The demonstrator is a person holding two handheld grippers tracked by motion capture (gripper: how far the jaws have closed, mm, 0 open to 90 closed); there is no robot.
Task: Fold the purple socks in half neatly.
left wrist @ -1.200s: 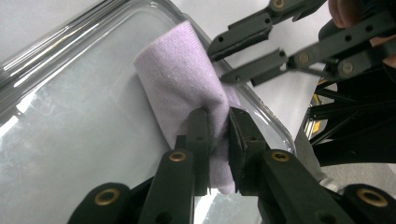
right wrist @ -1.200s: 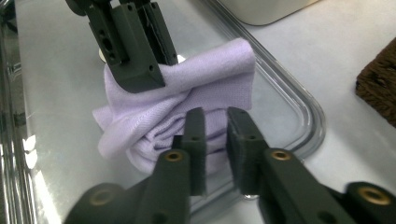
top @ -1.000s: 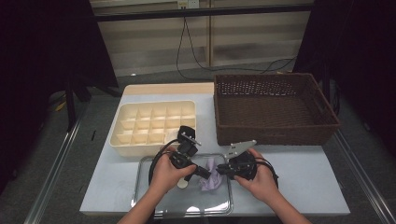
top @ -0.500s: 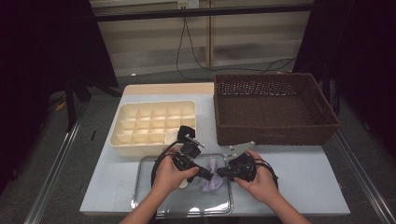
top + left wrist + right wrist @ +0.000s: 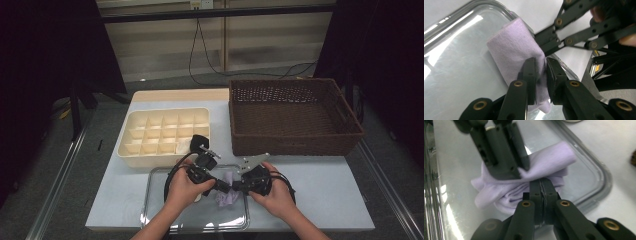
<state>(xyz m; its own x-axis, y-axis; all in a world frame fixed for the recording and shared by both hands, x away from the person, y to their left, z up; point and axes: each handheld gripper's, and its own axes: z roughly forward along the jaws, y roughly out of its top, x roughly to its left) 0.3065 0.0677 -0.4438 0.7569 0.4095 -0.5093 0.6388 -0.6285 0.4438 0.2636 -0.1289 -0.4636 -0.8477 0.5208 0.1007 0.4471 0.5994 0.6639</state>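
I hold a gripper in each hand, low in the middle of the high view, both pointed inward at the lilac cloth (image 5: 227, 194) that lies bunched on the clear tray (image 5: 155, 200). My left gripper (image 5: 220, 186) is pinched onto a fold of the cloth: in the left gripper view its jaws stand narrow, with fabric (image 5: 520, 50) caught between the pads, and they have just been closing a little further. My right gripper (image 5: 239, 187) is clamped on the cloth's other edge; in the right gripper view its jaws meet almost flat together, with a thin lip of cloth (image 5: 541, 167) at their tips.

Each gripper crowds the other's view (my left one fills the upper left of the right gripper view, covering part of the cloth). Above the tray, to the left, sits a cream divider box (image 5: 165, 134) with a small dark thing (image 5: 199, 141) at its lower right corner. The brown wicker basket (image 5: 292, 115) stands at the upper right, well apart from my hands.

Everything rests on a pale table (image 5: 325, 185) with a wooden far edge. Behind it are dark surroundings, a slatted wall and hanging cables (image 5: 200, 45).
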